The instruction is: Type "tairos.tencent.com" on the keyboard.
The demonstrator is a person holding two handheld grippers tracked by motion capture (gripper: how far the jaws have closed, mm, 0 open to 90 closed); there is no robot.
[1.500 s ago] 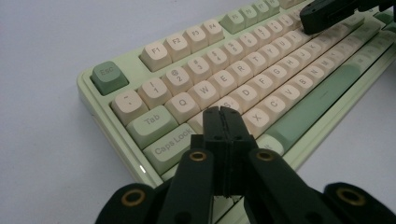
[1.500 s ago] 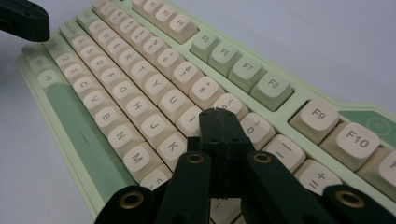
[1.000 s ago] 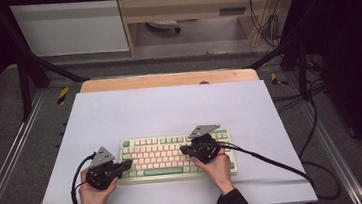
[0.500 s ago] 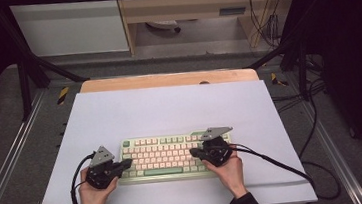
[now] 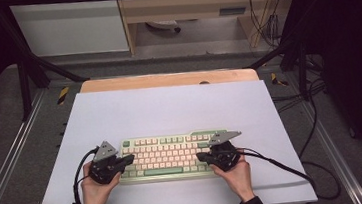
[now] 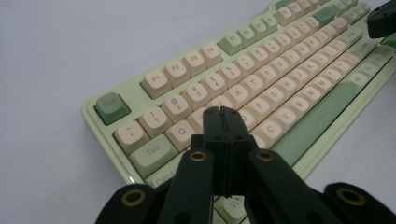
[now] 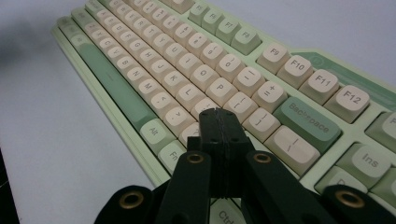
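A pale green keyboard (image 5: 167, 157) with cream keys lies on the white mat near the front edge. My left gripper (image 5: 130, 158) is shut and empty, its tips over the keyboard's left end. In the left gripper view its closed tips (image 6: 220, 111) hover above the letter keys near Tab on the keyboard (image 6: 280, 70). My right gripper (image 5: 199, 156) is also shut and empty, pointing left over the right end. In the right gripper view its tips (image 7: 217, 113) sit above the keys just below Backspace on the keyboard (image 7: 187, 56). Whether either tip touches a key I cannot tell.
The white mat (image 5: 169, 108) covers the table, with a wooden strip (image 5: 167, 79) along the back. A black cable (image 5: 280, 165) trails right from the right gripper. Metal frame rails (image 5: 4, 169) run along both sides, with more cables (image 5: 313, 89) at the right.
My right gripper has slid to the right along the keyboard, toward its right end. The left gripper has stayed in place. Both stay shut.
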